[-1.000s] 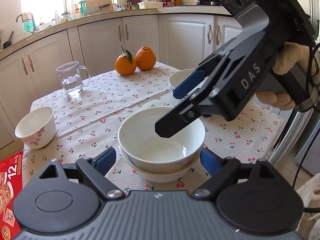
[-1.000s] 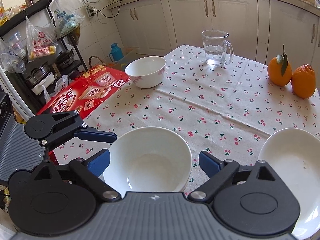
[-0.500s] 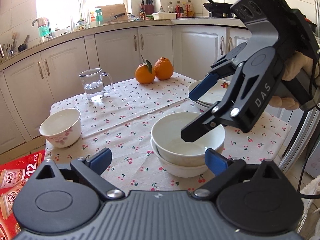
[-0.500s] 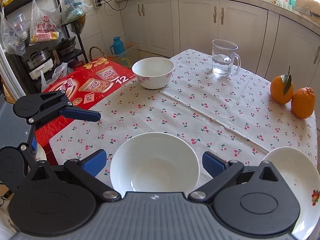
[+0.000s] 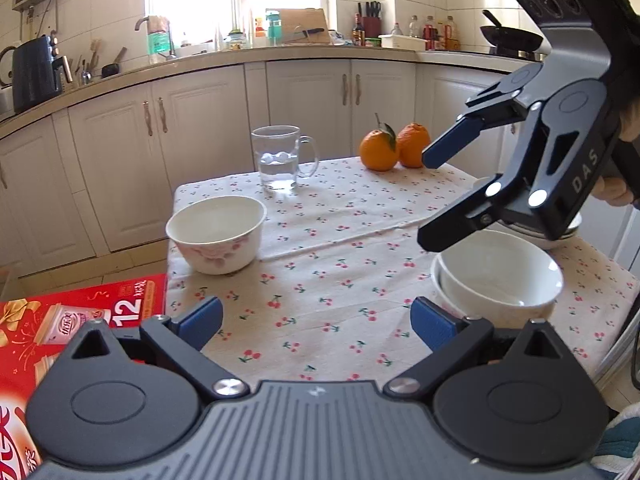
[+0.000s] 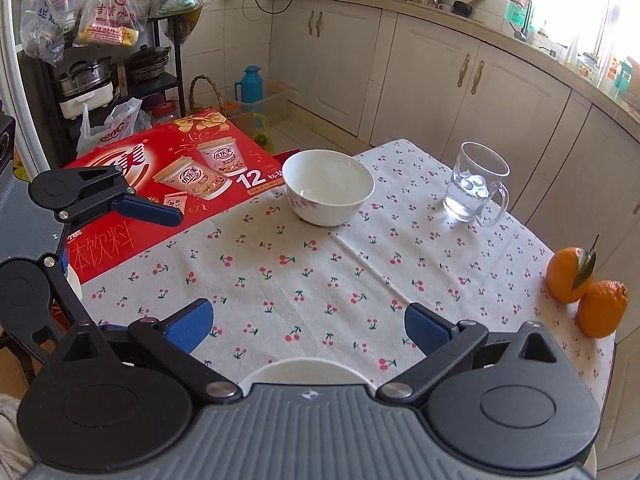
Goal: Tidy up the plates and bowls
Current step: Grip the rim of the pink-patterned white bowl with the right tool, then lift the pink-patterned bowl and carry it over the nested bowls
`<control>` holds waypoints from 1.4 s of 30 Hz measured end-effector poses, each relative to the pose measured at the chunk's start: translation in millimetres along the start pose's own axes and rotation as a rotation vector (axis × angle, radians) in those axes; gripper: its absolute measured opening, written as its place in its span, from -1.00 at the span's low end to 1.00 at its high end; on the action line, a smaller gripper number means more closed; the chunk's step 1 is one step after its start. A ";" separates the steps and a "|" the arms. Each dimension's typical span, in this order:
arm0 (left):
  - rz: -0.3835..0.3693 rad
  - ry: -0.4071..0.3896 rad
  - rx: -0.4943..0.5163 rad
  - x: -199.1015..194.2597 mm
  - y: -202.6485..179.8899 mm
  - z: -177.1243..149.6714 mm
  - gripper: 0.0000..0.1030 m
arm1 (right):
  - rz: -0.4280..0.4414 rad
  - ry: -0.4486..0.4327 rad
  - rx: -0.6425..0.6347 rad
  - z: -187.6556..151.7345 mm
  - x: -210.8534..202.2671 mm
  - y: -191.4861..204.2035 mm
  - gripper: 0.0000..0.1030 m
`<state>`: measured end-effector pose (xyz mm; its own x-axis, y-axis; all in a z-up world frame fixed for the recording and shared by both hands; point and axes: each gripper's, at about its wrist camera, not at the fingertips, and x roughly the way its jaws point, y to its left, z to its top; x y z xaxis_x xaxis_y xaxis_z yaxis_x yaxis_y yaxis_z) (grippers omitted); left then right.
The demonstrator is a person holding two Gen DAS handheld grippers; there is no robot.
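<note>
The floral bowl [image 5: 217, 233] stands alone near the far left corner of the table [image 5: 340, 280], upright with its rim open upward, ahead and left of the left gripper [image 5: 316, 322], whose jaws are spread wide with only cloth between them. The right gripper [image 6: 308, 324] is likewise released and empty, with the bowl ahead of it across the cloth. The stack of 2 bowls [image 5: 498, 284] sits at the near right, just beside the left gripper's right finger, so I judge the left hand nearer for fetching the lone bowl to that stack.
</note>
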<state>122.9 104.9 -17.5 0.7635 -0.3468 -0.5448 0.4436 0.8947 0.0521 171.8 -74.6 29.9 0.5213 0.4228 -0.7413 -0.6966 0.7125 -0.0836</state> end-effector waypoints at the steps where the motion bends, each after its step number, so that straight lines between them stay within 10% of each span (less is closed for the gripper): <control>1: 0.012 0.000 -0.006 3.4 5.3 0.1 0.94 | 0.008 0.000 0.000 5.1 4.2 -2.1 1.00; 30: 0.110 0.033 -0.128 128.8 79.5 22.3 0.94 | 0.183 0.089 0.080 106.0 176.4 -73.3 0.97; 42: 0.109 0.024 -0.135 137.4 82.7 24.8 0.86 | 0.218 0.107 0.153 108.6 206.1 -89.3 0.62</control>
<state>276.1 124.3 -67.3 0.7913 -0.2406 -0.5621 0.2909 0.9567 0.0001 395.0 9.7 -43.1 0.3063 0.5197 -0.7975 -0.6998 0.6909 0.1814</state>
